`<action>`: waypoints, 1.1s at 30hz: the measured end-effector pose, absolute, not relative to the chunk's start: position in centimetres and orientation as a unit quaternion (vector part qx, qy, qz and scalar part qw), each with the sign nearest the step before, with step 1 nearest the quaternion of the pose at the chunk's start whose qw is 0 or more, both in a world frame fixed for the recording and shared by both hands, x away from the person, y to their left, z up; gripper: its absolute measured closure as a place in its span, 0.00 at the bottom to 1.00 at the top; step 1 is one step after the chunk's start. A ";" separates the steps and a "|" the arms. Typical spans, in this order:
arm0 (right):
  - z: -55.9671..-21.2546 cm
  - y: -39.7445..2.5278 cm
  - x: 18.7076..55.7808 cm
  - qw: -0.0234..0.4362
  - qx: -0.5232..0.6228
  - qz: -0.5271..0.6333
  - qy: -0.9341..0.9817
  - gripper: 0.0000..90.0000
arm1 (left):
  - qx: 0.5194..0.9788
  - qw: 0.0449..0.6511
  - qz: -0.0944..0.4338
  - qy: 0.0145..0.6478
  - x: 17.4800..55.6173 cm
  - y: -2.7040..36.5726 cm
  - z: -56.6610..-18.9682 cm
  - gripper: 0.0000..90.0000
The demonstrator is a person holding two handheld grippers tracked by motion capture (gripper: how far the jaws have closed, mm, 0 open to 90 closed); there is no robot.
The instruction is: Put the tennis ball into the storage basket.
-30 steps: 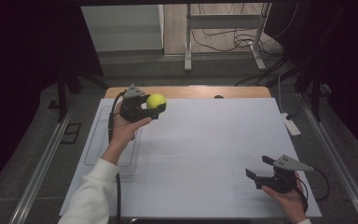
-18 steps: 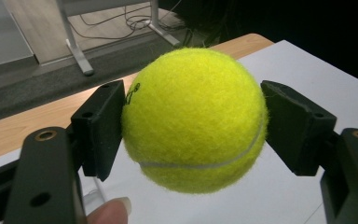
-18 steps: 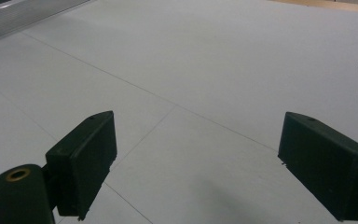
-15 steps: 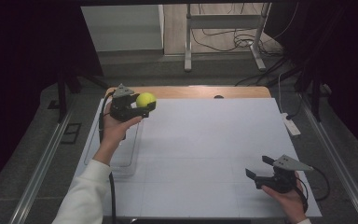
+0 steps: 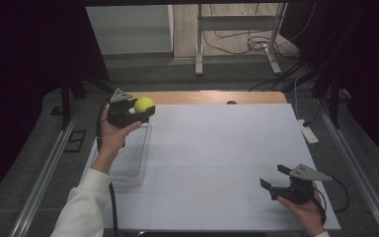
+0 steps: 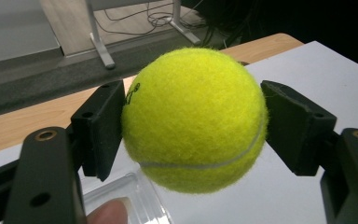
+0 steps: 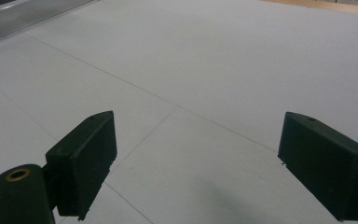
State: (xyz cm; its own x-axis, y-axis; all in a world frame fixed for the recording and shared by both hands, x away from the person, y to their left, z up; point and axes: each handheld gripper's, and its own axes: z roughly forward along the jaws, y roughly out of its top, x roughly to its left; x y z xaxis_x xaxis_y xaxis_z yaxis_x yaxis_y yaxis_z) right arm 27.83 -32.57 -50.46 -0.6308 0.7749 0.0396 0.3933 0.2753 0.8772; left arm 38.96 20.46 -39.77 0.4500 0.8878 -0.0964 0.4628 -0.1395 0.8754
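My left tool (image 5: 145, 112) is clenched on the tennis ball (image 5: 144, 104), both pads pressing its sides; in the left gripper view the ball (image 6: 193, 119) sits squarely between the jaws w/ its white seam curving along the lower half and a bit of black print near the left pad. I hold it up off the counter (image 5: 217, 148), at the far left corner, just above the far end of a clear plastic tray (image 5: 133, 168) that lies along the left edge of the white surface. My left hand (image 5: 112, 133) wraps the tool body from below, white sleeve (image 5: 81, 207) coming in from bottom left, black cable hanging beside the forearm. A fingertip (image 6: 109, 212) shows at the bottom of the left gripper view, w/ the tray's clear rim (image 6: 121, 191) just under the ball. My right tool (image 5: 275, 180) is released, jaws spread wide w/ nothing between them, held low near the counter's near right corner, well apart from the ball. In the right gripper view the two black pads (image 7: 86, 156) frame bare white counter w/ thin seam lines crossing it. My right hand (image 5: 303, 210) grips that tool from behind, grey plate on top. A white power strip (image 5: 308, 132) lies at the counter's right edge. Wood strip of the counter shows along the far side, beyond the white sheet.
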 end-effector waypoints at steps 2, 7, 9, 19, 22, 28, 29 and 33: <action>-50.5 -32.6 27.8 0.203 0.379 0.468 0.772 0.13 | 0.717 0.456 0.233 0.473 39.0 20.7 -39.8 0.30; -50.5 -32.6 27.8 0.204 0.378 0.467 0.773 0.13 | 0.712 0.452 0.235 0.483 39.2 21.4 -40.1 0.30; -50.5 -32.6 27.8 0.204 0.378 0.467 0.773 0.13 | 0.711 0.453 0.235 0.484 39.2 21.5 -40.2 0.30; -50.5 -32.5 27.8 0.204 0.380 0.466 0.773 0.13 | 0.702 0.440 0.246 0.503 39.5 23.0 -40.4 0.30; -50.5 -32.5 27.9 0.204 0.379 0.465 0.773 0.13 | 0.700 0.434 0.248 0.511 39.6 23.6 -40.5 0.30; -50.5 -32.5 27.9 0.205 0.379 0.466 0.773 0.13 | 0.694 0.425 0.250 0.524 39.9 24.6 -40.9 0.30; -50.5 -32.5 27.9 0.204 0.380 0.466 0.773 0.13 | 0.693 0.424 0.250 0.527 39.9 24.8 -40.9 0.30; -50.5 -32.5 27.9 0.203 0.381 0.465 0.773 0.13 | 0.691 0.418 0.252 0.534 40.1 25.3 -41.1 0.30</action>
